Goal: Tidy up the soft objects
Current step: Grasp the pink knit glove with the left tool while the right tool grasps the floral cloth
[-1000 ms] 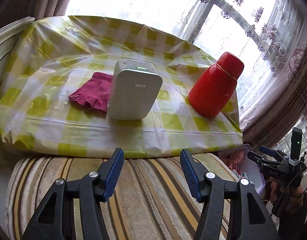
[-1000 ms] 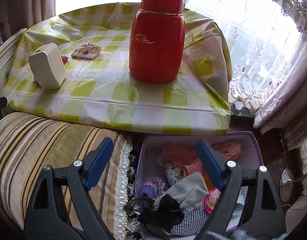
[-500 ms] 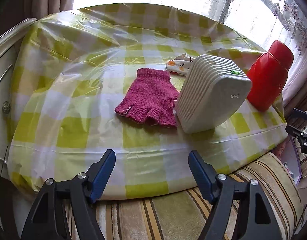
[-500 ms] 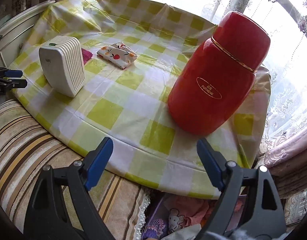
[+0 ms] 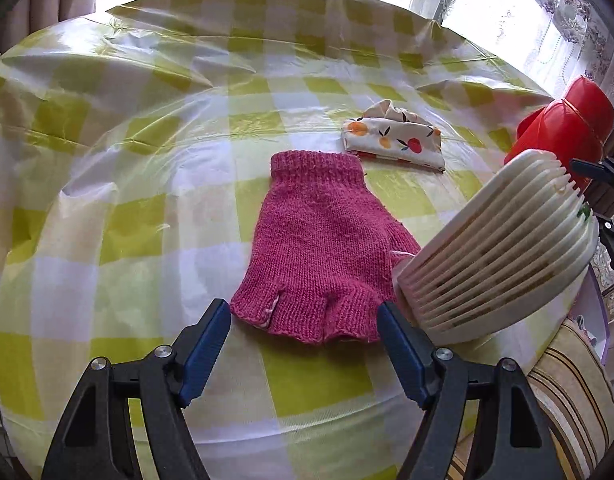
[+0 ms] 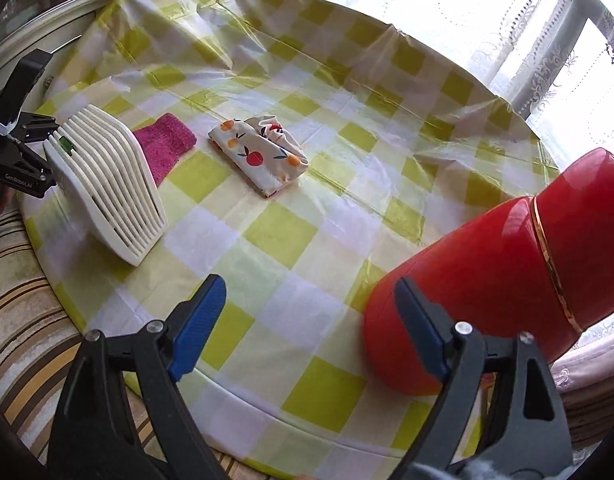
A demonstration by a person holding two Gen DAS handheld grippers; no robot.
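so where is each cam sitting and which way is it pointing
Left wrist: on the left gripper, looking along its open fingers at the pink glove; the right gripper's edge shows far right.
Right wrist: on the right gripper, low over the near table edge by the red flask; open fingers show.
Shared: glove, fruit-print cloth, white ribbed device, flask.

pink glove (image 5: pixel 323 248) | fruit-print cloth (image 5: pixel 393 142) | red flask (image 6: pixel 487 280) | yellow-checked tablecloth (image 5: pixel 147 140)

Right claw (image 6: pixel 307 328) spread wide over checked tablecloth (image 6: pixel 347 120), red flask (image 6: pixel 499 296) beside, fruit-print cloth (image 6: pixel 259 154) beyond
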